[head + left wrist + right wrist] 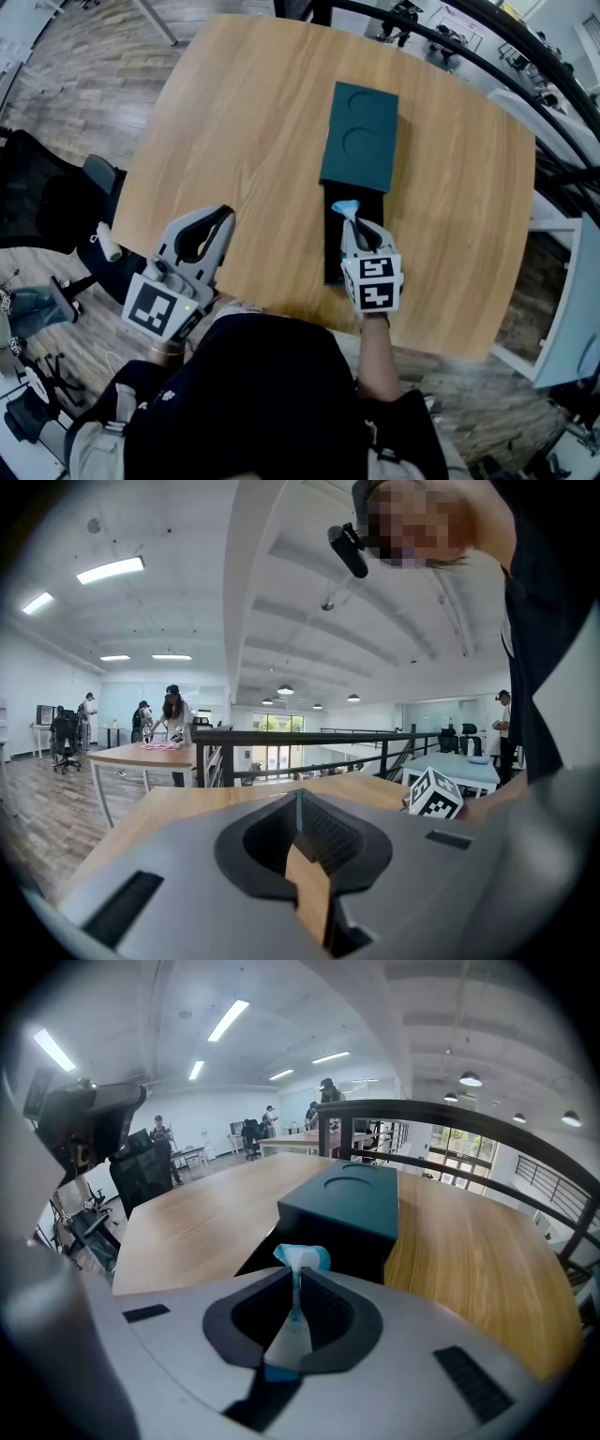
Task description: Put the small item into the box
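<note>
A dark teal box lid [360, 136] lies on the wooden table [234, 122], with the open black box base [336, 246] just in front of it. My right gripper [352, 217] is shut on a small blue-and-white packet [345, 208], held above the base. In the right gripper view the small packet [298, 1269] sticks up between the jaws in front of the lid [347, 1202]. My left gripper [217, 231] is shut with nothing in it, over the table's near left edge, well left of the box. In the left gripper view its jaws meet at the left gripper [298, 801].
A black office chair [56, 202] stands left of the table. A black railing [487, 66] curves past the far right side. In the left gripper view, the marker cube [435, 795] of the right gripper shows at right. People stand at distant tables.
</note>
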A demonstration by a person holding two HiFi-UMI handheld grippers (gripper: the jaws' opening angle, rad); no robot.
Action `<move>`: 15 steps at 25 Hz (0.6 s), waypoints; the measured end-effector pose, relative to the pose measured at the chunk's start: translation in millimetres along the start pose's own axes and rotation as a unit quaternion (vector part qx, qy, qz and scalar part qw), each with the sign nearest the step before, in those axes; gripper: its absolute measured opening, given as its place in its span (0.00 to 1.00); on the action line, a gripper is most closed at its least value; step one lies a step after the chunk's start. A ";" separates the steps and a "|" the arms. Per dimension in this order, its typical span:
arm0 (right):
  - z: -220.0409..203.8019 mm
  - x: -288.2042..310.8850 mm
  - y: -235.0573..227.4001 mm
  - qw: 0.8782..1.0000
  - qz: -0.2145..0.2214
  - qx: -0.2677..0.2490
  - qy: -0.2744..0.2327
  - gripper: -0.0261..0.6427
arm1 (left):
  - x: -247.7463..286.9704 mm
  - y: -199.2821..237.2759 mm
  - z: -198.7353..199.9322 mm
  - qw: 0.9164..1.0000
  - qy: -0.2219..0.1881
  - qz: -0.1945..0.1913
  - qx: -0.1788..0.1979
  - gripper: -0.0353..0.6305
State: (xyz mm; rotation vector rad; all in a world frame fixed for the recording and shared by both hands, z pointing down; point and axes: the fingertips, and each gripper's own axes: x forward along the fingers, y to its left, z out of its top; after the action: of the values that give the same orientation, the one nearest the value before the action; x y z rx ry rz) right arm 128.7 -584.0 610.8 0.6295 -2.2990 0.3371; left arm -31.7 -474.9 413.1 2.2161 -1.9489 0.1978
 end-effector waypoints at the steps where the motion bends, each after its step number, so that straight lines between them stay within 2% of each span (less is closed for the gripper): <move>1: 0.3 0.1 0.5 1.000 0.001 -0.001 0.000 0.09 | -0.4 0.4 0.3 1.000 0.000 0.001 0.000 0.09; 9: 6.5 -8.6 -1.7 1.000 0.000 -0.004 -0.014 0.09 | -0.2 -3.4 3.1 1.000 -0.001 -0.003 0.004 0.09; 15: 33.0 -31.2 -7.1 0.997 -0.007 0.002 -0.073 0.09 | 1.8 -2.1 5.3 1.000 -0.003 -0.004 0.006 0.09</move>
State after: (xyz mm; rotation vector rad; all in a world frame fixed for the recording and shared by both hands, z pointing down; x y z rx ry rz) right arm 132.9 -592.8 565.9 0.6920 -2.4325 0.2983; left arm -29.5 -477.6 408.2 2.2334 -1.9461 0.2026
